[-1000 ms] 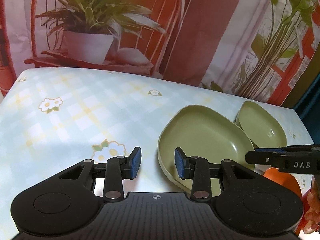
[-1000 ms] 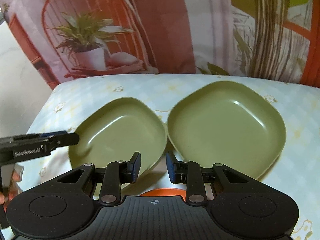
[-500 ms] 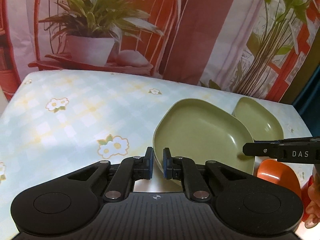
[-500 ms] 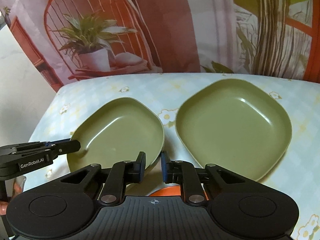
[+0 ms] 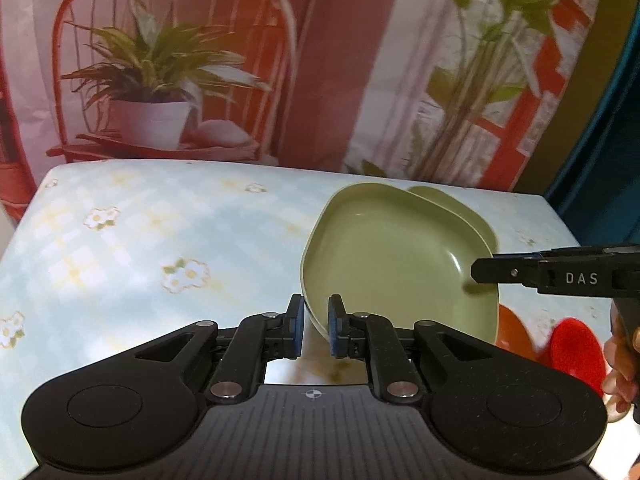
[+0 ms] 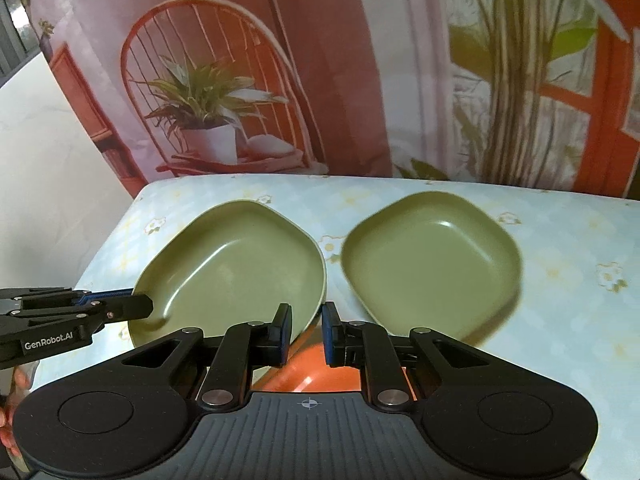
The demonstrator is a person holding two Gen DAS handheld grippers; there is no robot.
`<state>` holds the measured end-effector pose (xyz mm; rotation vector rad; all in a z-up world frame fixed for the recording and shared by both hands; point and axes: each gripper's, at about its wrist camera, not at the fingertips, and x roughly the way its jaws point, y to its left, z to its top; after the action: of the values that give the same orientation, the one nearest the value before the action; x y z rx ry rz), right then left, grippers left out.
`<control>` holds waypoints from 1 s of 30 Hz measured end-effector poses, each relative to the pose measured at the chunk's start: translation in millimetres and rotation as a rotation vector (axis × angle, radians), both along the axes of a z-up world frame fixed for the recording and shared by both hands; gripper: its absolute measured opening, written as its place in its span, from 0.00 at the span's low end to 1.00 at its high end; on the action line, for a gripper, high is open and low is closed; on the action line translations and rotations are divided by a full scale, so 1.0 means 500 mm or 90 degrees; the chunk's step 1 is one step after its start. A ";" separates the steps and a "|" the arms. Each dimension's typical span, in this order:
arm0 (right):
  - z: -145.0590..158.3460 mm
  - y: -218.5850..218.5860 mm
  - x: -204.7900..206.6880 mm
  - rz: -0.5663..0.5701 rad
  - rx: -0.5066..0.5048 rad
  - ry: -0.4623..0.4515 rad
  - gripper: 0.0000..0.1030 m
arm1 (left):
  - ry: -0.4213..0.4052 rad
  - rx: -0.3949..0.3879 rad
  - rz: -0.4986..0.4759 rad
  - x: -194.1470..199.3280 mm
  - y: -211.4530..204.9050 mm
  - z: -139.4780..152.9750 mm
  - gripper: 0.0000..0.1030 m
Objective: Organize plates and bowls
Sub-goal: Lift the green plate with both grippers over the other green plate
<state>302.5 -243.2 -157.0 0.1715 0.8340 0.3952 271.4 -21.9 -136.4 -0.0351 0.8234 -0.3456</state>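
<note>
With both sets of jaws snapped shut since a second ago, the left gripper (image 5: 316, 326) and right gripper (image 6: 306, 330) each pinch the near green plate (image 6: 236, 264) by its rim, and it has come up off the floral tablecloth (image 5: 140, 248), tilted. It hangs just beside the second green plate (image 6: 432, 256), looking ready to stack on it. An orange bowl (image 6: 316, 368) waits underneath.

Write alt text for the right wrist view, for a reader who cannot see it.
The right gripper and the left gripper clamp opposite rims of one green plate, above a floral tablecloth. A second green plate lies to its right, an orange dish shows beneath, and a plant-print backdrop hangs behind.
</note>
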 end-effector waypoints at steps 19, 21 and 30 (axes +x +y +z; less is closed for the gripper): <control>-0.005 -0.161 -0.099 -0.032 0.003 0.006 0.14 | 0.028 -0.013 -0.038 -0.079 -0.124 -0.019 0.15; -0.008 -0.168 -0.101 -0.033 0.002 0.005 0.14 | 0.032 -0.014 -0.038 -0.084 -0.132 -0.023 0.15; -0.023 -0.198 -0.106 -0.033 0.004 0.012 0.14 | 0.050 -0.009 -0.048 -0.090 -0.150 -0.037 0.16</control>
<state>249.6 -342.2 -168.4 0.2020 0.8447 0.3471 226.2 -96.9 -154.8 -0.0307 0.9015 -0.4224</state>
